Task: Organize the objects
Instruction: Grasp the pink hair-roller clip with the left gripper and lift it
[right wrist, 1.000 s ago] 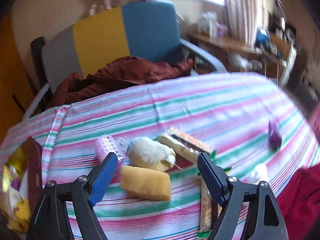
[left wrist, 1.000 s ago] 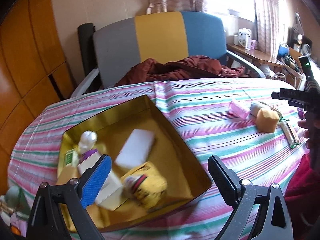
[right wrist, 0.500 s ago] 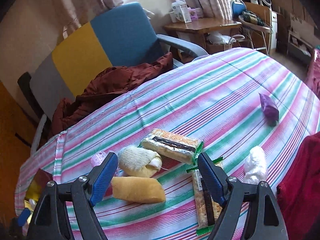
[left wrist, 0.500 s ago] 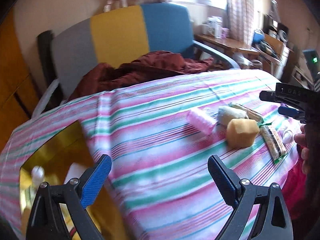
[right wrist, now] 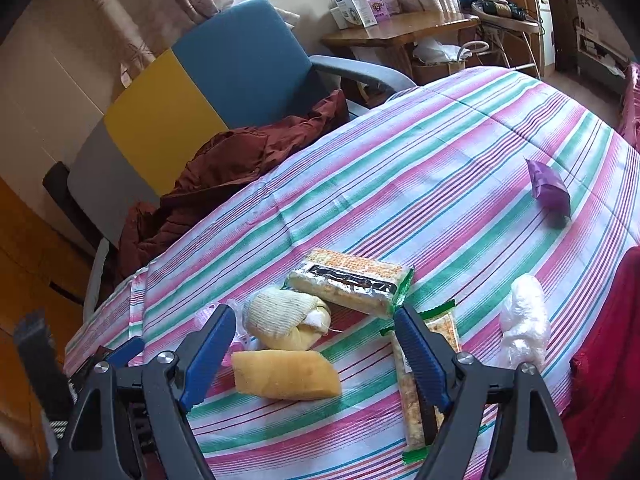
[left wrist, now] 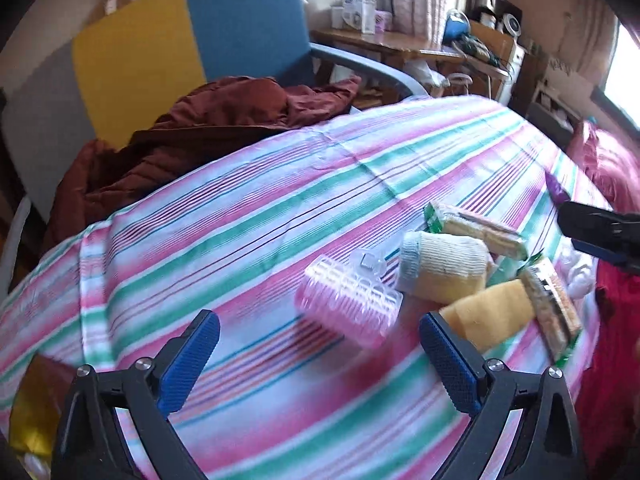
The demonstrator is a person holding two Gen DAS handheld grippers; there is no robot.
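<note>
Between left claw fingers, pink roller

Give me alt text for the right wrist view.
The open right gripper hovers over a yellow sponge on the striped tablecloth, holding nothing. Around it lie a rolled sock, two cracker packs and a purple packet.

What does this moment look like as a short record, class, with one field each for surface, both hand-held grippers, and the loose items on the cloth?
surface: striped tablecloth
left hand-held gripper: open, empty, facing the pink hair roller
right hand-held gripper: open, empty, above the yellow sponge
clustered items: pink hair roller, rolled sock, yellow sponge, two cracker packs
apart from cluster: purple packet, clear plastic wad
background: chair holding dark red garment
</note>
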